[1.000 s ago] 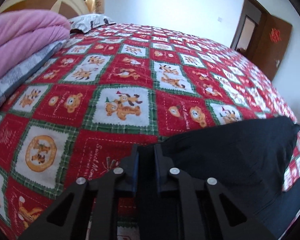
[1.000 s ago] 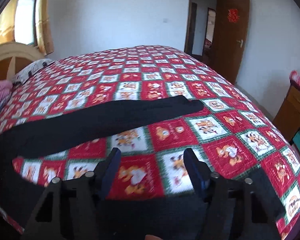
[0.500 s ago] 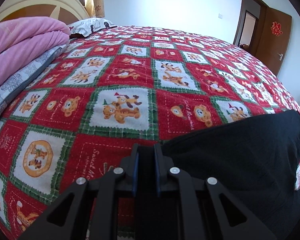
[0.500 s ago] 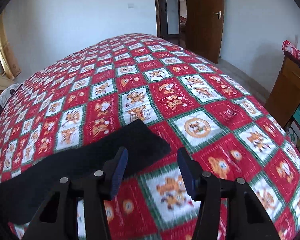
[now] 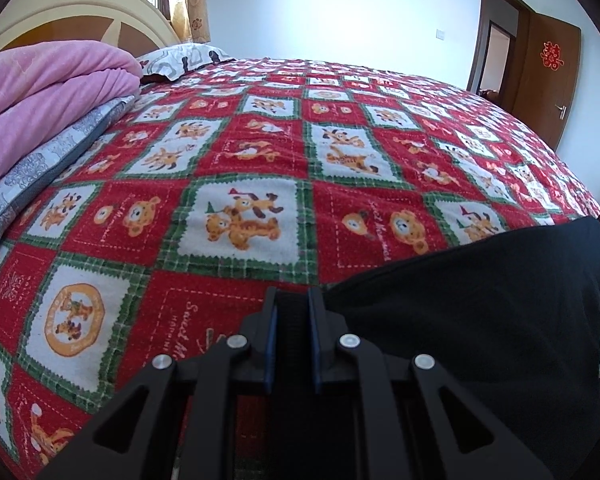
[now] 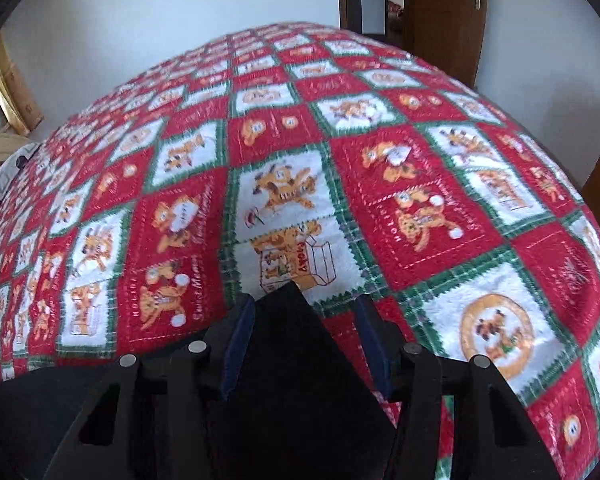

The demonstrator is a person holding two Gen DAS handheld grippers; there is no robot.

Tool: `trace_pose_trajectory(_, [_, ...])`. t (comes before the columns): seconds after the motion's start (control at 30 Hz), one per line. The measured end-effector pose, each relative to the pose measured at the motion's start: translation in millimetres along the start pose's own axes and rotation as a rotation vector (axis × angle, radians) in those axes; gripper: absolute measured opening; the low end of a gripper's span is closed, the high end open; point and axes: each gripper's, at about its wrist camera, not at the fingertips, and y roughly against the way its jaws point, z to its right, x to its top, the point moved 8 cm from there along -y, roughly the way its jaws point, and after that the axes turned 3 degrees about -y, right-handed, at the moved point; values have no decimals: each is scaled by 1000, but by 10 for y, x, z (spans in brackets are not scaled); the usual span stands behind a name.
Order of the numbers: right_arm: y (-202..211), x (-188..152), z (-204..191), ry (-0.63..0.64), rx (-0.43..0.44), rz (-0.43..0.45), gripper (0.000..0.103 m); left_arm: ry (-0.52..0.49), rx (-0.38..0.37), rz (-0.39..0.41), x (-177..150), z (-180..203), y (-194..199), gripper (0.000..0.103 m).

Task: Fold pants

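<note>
Black pants [image 5: 480,300] lie spread on the red cartoon-patterned bedspread [image 5: 240,152]. My left gripper [image 5: 292,296] is shut on their near edge, with a strip of black cloth pinched between the blue pads. In the right wrist view, the pointed end of a pants leg [image 6: 292,360] lies on the bedspread [image 6: 380,160] between the fingers of my right gripper [image 6: 305,302]. Those jaws stand apart. The cloth runs along the left pad, and bedspread shows in the gap before the right pad. The view is slightly blurred.
A folded pink blanket [image 5: 40,88] on a grey quilt [image 5: 40,168] sits at the left by the headboard [image 5: 80,16], with a patterned pillow [image 5: 180,58] behind it. A brown door [image 5: 548,80] stands beyond the bed's far right side.
My right gripper has travelled along the pants leg to its end and dropped closer to the bed, its jaws a little narrower. The left gripper has kept its hold and its place.
</note>
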Motion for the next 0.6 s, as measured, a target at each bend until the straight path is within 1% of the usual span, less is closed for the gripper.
trace_pose_trajectory(0.07, [-102, -7, 3, 7, 4, -19, 53, 8, -11, -1, -4, -4, -4, 15])
trace_pose_trajectory(0.1, [-125, -13, -7, 13, 11, -25, 45, 14, -18, -2, -3, -11, -9, 15])
trace_pose_trajectory(0.13, [-138, -17, -19, 20, 21, -27, 30, 14, -18, -2, -4, -7, -10, 15])
trace_pose_trajectory(0.17, [-138, -24, -51, 21, 53, -31, 22, 11, -14, -1, -3, -2, -9, 15])
trace_pose_trajectory(0.2, [-126, -32, -77, 20, 74, -35, 11, 5, -6, 0, -2, 8, -7, 15])
trace_pose_trajectory(0.23, [-95, -37, -104, 31, 74, -33, 7, -6, 5, 0, 3, 22, -6, 15])
trace_pose_trajectory(0.33, [35, -30, -165, 54, 62, -5, 6, -32, 21, -3, 24, 46, 7, 13])
trace_pose_trajectory(0.43, [326, -12, -203, 54, 81, 63, 5, -23, 7, 25, 56, 26, 96, 12])
trace_pose_trajectory(0.5, [609, -9, -216, 61, 101, 123, 5, -7, -7, 58, 92, 3, 192, 12])
trace_pose_trajectory(0.6, [1072, -47, -153, 73, 131, 209, 5, 56, -59, 116, 176, -45, 383, 12])
